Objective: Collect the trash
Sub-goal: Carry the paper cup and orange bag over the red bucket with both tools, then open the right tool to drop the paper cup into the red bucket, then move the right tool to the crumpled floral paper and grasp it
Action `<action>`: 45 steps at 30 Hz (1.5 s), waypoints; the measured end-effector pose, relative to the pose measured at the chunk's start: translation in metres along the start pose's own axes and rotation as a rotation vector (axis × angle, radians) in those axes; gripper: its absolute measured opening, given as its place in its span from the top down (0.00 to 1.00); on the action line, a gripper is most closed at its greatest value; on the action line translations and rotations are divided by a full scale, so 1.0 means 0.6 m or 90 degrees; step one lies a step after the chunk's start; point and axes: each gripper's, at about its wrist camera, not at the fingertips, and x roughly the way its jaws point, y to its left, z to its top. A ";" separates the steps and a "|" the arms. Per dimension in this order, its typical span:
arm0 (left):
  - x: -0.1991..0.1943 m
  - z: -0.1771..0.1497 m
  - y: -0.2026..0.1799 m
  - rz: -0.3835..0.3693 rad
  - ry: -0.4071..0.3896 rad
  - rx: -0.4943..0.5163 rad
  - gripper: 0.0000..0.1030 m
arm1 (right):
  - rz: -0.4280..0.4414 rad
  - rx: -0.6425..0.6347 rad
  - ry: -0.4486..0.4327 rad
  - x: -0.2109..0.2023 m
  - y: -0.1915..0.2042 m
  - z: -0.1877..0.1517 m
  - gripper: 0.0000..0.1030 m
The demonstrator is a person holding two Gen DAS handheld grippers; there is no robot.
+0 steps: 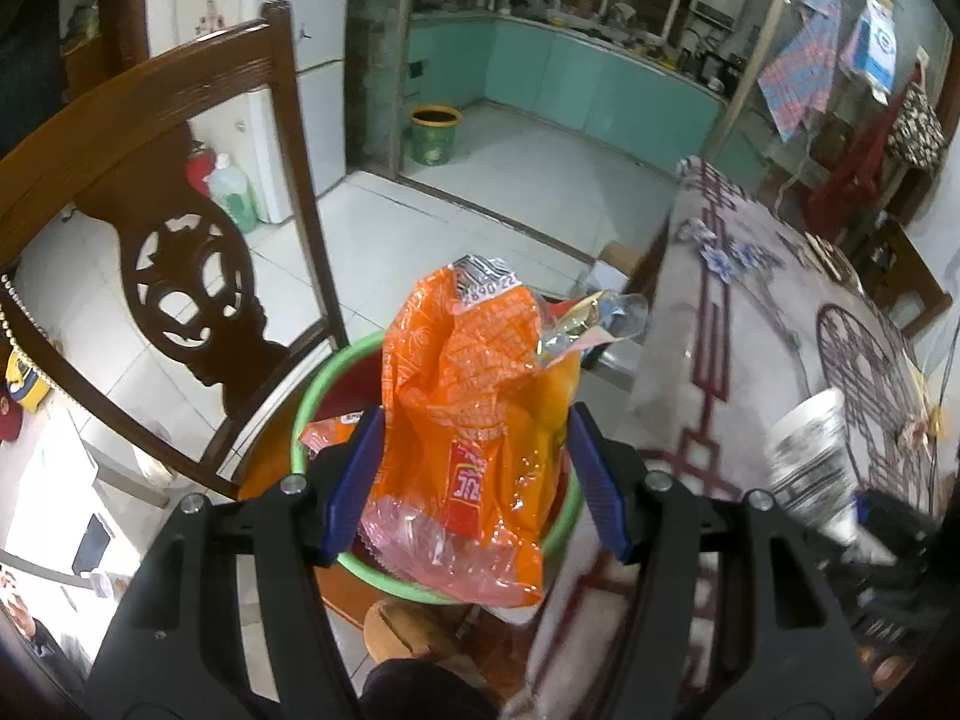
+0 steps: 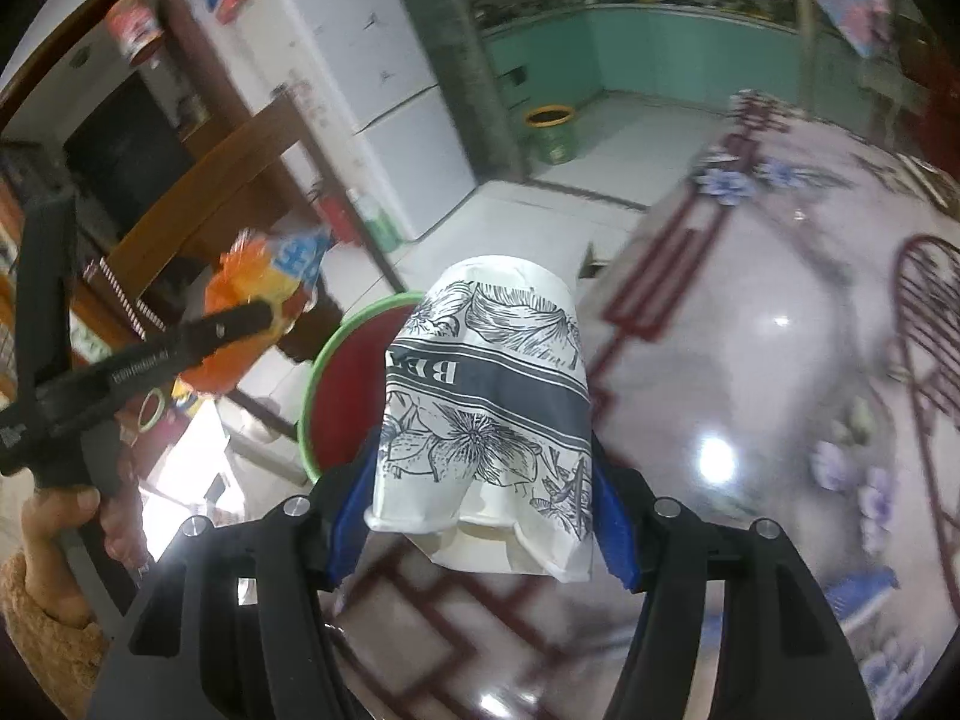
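Both sets of jaws are pinching trash: the left gripper has its blue pads pressed into an orange snack bag, and the right gripper squeezes a crushed paper cup near its rim.

Judged from this, collection is mid-way. Both pieces are lifted and neither is released yet. The bag hangs at the centre of the left view, directly over the green-rimmed bin, so it looks ready to drop. The cup sits at the centre of the right view, above the table edge, with the bin just left of it, so it seems to need a short carry leftward. An orange scrap already lies inside the bin at its left wall. Whether more trash waits on the table cannot be told.

Largest is the table, filling the right side of both views: a glossy, hard top printed with dark red lattice and pale flowers. Next comes the carved wooden chair at left, dark and polished. The bin is round, with a red interior and smooth plastic lip. The bag is thin crinkled film, partly clear at its lower end. The cup is stiff paper with a grey flower print, dented flat on one side.
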 end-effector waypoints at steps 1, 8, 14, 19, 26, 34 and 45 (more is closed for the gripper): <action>-0.002 0.002 0.007 0.002 -0.006 -0.007 0.42 | 0.004 -0.007 0.007 0.012 0.007 0.001 0.41; -0.005 0.014 0.044 0.016 -0.023 -0.044 0.42 | 0.026 -0.074 0.050 0.100 0.077 0.016 0.41; -0.004 0.016 0.058 0.028 -0.030 -0.050 0.42 | 0.024 -0.107 0.070 0.150 0.107 0.026 0.41; 0.001 0.014 0.059 0.028 -0.026 -0.046 0.42 | 0.023 -0.100 0.078 0.171 0.105 0.027 0.39; 0.019 0.010 0.053 0.036 -0.005 -0.036 0.42 | 0.011 -0.046 0.045 0.136 0.062 0.024 0.19; 0.057 0.001 0.036 0.044 0.038 -0.029 0.42 | -0.060 0.002 -0.010 0.022 -0.047 -0.009 0.16; 0.095 -0.025 -0.008 0.083 0.091 0.011 0.42 | -0.168 0.118 -0.059 -0.128 -0.249 -0.063 0.16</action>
